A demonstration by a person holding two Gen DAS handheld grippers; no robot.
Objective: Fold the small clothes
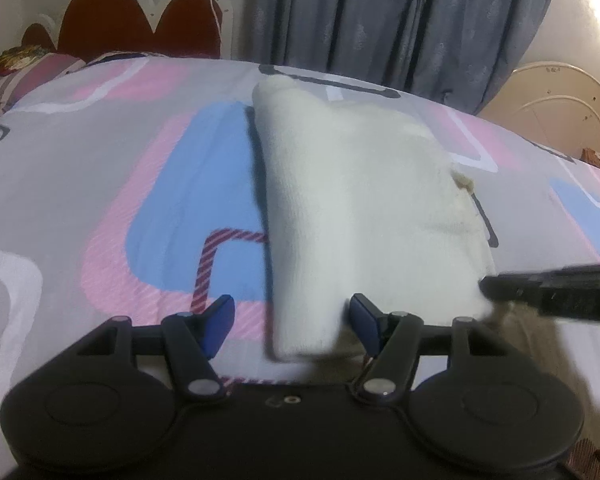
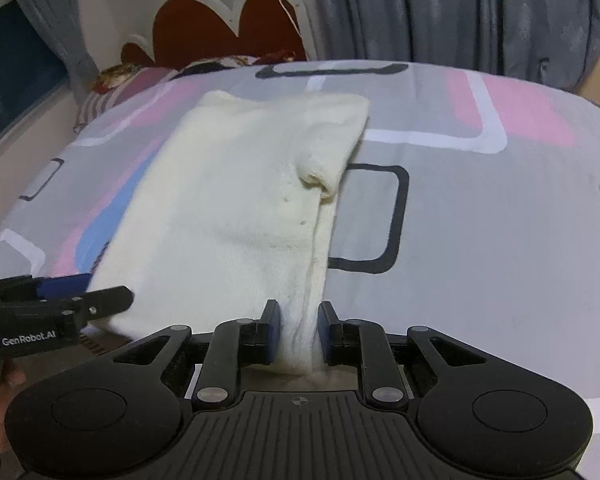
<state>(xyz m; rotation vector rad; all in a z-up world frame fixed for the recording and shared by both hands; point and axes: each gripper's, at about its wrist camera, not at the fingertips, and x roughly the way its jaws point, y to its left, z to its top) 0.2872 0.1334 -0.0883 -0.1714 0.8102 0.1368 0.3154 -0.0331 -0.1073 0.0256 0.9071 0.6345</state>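
Left gripper (image 1: 292, 322): your jaws stand spread around the near left corner of the cream garment (image 1: 352, 208); no pinch yet.
Garment position: it lies lengthwise on the patterned bedsheet (image 1: 100, 160), already doubled into a long strip, near end at both tools, far end towards the curtain (image 1: 400, 20).
Right gripper (image 2: 298, 332): your jaws pinch the near right edge of the garment, cloth bunched between the pads.
Step in hand, as judged: lifting the near end to fold it over the far end.
Advice: close your left jaws on all layers before you lift. Raise both corners level and carry them straight forward. Mind the small loose flap (image 2: 318, 178) on the right edge.
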